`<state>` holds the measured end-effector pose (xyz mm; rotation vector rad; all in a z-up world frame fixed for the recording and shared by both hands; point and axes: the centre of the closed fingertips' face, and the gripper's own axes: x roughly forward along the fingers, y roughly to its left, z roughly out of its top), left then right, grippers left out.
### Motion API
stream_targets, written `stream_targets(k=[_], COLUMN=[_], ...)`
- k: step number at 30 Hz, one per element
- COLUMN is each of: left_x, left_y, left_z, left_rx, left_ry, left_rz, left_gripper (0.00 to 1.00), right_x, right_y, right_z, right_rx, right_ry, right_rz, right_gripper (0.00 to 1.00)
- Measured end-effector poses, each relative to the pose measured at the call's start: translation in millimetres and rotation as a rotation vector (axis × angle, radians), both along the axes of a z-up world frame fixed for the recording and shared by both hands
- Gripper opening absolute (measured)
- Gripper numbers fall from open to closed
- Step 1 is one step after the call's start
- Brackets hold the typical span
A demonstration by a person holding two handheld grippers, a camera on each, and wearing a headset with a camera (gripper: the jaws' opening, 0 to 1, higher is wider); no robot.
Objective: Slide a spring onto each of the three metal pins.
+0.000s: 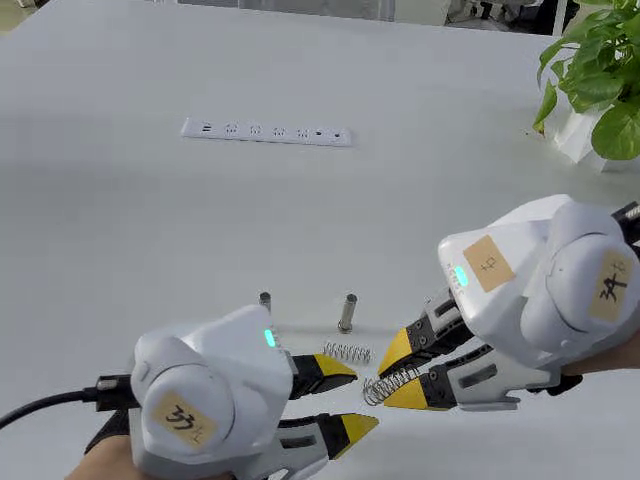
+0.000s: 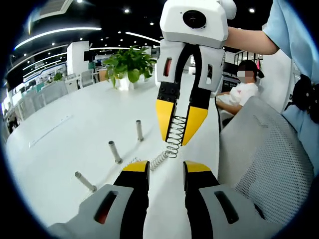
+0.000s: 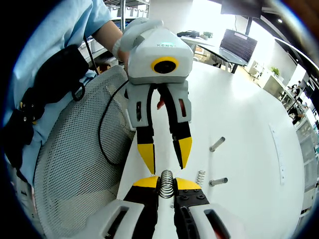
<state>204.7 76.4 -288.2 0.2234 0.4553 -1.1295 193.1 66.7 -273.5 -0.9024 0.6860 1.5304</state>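
The counter [image 1: 150, 230] is a wide, plain white top in an open-plan office with strip lights and spots in a dark ceiling and more desks behind. A grey mesh chair [image 2: 269, 164] stands at its near edge beside the person's light-blue sleeve. A white power strip [image 1: 266, 131] lies flat far back on the counter.

Each device carries tan stickers with handwritten marks. The one on the left unit looks like "33". Those on the right unit are characters I cannot make out.

A white pot [image 1: 575, 135] at the far right corner holds a leafy green plant [image 1: 600, 70].

The three metal pins [image 2: 115, 152] stand upright on the counter in a loose row, apart from one another. The right claw [image 1: 395, 378] is clenched on the held spring [image 3: 167, 183], which is pinched between its yellow tips with one end poking out toward the left unit. A loose spring [image 1: 347, 352] lies on its side on the counter, just in front of the nearest pin and between the two devices. The left claw [image 1: 347, 395] is released, its yellow tips spread with nothing between them, pointing toward the held spring.
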Motion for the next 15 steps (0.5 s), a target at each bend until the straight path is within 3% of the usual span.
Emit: stream_targets(k=[9,15], left_x=[14.4,20.7], left_y=[30.4,51.6], left_z=[-1.3,-2.7], left_rx=[-0.018,-0.029], left_ry=[0.003,0.009], left_rz=[0.157,0.236], left_gripper=[0.47,0.57], right_x=[6.0,9.8], right_y=[-1.0,0.7], right_z=[-2.4,-1.7], right_rx=[-0.028,-0.040], right_ry=[-0.005,-0.016], right_rz=[0.016,0.041], right_gripper=[0.07,0.07])
